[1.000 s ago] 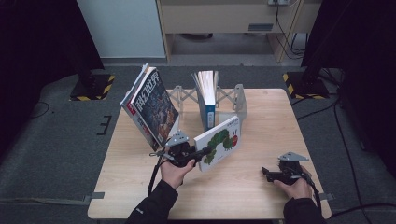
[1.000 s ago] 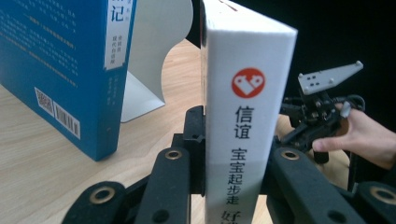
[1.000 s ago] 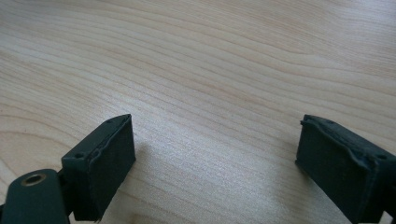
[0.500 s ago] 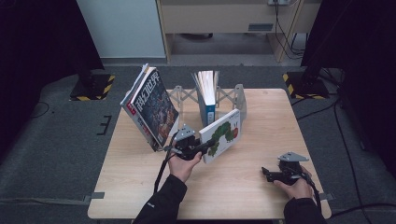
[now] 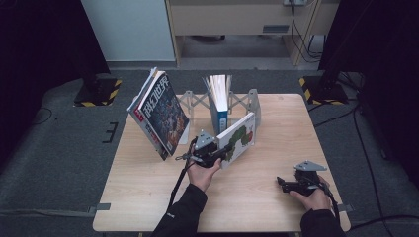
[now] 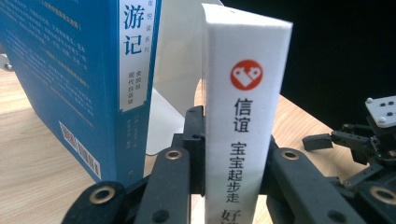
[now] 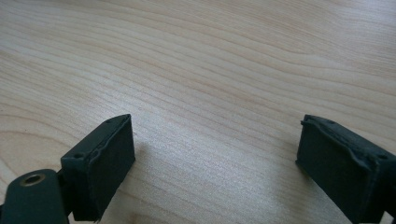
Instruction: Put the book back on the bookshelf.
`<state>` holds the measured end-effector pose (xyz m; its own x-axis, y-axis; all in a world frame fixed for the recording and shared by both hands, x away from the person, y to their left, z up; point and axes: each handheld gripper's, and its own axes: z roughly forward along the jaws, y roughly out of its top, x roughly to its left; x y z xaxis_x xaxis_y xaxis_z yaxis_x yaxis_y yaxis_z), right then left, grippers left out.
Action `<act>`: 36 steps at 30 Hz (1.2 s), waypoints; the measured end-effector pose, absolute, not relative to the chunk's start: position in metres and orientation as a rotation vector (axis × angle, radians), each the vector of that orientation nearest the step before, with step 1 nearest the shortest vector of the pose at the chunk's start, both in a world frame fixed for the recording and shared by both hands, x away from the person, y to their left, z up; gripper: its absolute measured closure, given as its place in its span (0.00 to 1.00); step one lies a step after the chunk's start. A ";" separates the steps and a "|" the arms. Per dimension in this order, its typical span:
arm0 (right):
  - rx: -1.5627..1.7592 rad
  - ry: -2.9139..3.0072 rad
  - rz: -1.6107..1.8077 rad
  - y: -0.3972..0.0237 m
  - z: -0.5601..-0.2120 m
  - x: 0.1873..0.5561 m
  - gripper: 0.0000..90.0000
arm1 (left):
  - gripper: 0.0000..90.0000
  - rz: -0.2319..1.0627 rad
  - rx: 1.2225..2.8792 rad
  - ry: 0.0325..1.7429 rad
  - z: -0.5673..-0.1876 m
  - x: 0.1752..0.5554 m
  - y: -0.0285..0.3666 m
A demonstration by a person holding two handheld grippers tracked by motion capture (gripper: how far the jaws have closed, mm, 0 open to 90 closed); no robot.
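Books go upright: left gripper (image 5: pixel 223 152) pinches a white picture book (image 6: pixel 243 140) by its spine, mid-table beside the blue book (image 5: pixel 221 106) in the folding rack (image 5: pixel 253 100). Right gripper (image 5: pixel 285 184), spread, rests near the front right corner. Best kept vertical, slid alongside.

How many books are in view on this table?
3: a dark-covered book leaning at the left, a blue book upright in the rack, a white picture book clamped by the left gripper.

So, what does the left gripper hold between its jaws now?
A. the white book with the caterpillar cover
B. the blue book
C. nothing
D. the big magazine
A: in the left gripper view, the left gripper has both jaws pressed against the spine of the white book.
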<state>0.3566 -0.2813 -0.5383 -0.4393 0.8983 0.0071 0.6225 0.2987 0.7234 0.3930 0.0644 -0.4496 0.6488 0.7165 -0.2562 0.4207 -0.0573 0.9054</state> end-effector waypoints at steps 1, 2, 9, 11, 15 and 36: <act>1.360 2.171 0.935 -0.281 -0.538 0.357 0.13 | 0.83 0.315 1.684 0.936 -0.450 0.393 0.063; 1.364 2.170 0.936 -0.281 -0.538 0.356 0.13 | 0.83 0.322 1.686 0.933 -0.451 0.393 0.062; 1.367 2.168 0.938 -0.281 -0.538 0.356 0.13 | 0.83 0.377 1.703 0.936 -0.456 0.393 0.052; 1.360 2.171 0.935 -0.281 -0.538 0.357 0.13 | 0.83 0.384 1.697 0.943 -0.457 0.393 0.050; 1.367 2.168 0.939 -0.281 -0.538 0.356 0.13 | 0.83 0.402 1.702 0.951 -0.460 0.395 0.045; 1.367 2.168 0.939 -0.281 -0.538 0.356 0.13 | 0.83 0.437 1.701 0.997 -0.482 0.409 0.037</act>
